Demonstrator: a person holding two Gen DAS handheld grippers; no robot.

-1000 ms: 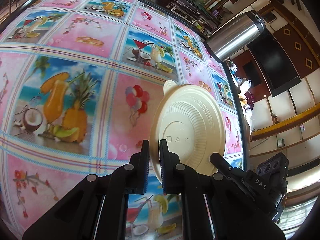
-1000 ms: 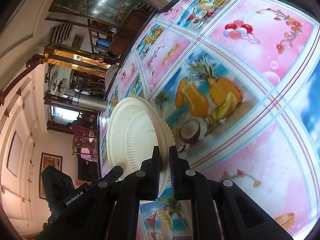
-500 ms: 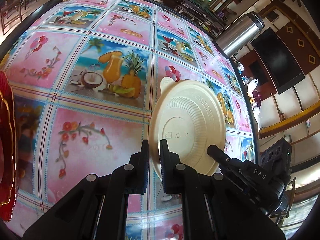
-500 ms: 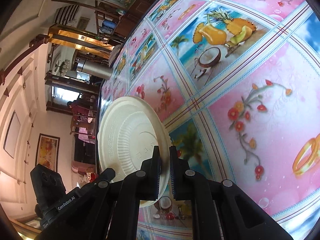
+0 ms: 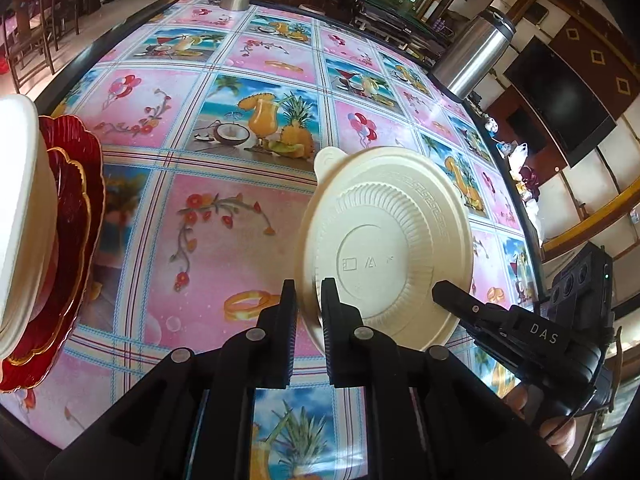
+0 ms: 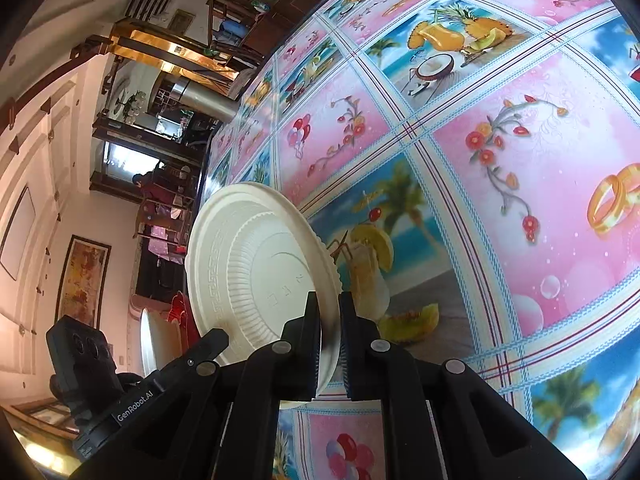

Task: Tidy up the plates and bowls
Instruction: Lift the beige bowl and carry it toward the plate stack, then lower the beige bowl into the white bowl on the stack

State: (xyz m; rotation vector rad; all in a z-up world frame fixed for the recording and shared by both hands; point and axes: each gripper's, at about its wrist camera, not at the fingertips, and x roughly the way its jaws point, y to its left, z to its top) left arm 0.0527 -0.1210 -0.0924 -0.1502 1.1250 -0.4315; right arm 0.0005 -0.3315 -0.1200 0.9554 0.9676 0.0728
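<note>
Left wrist: both claws pinch the cream plate (image 5: 384, 240) rim.

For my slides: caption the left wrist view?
Both grippers carry a cream plate toward red plates.

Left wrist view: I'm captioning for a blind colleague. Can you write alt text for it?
Two black grippers, left and right, clamp a cream plate by opposite edges, holding it tilted above a tablecloth printed with drinks, fruit and flowers. At the left edge sits a stack of red plates with a cream dish on top. A steel flask stands at the far right.
</note>
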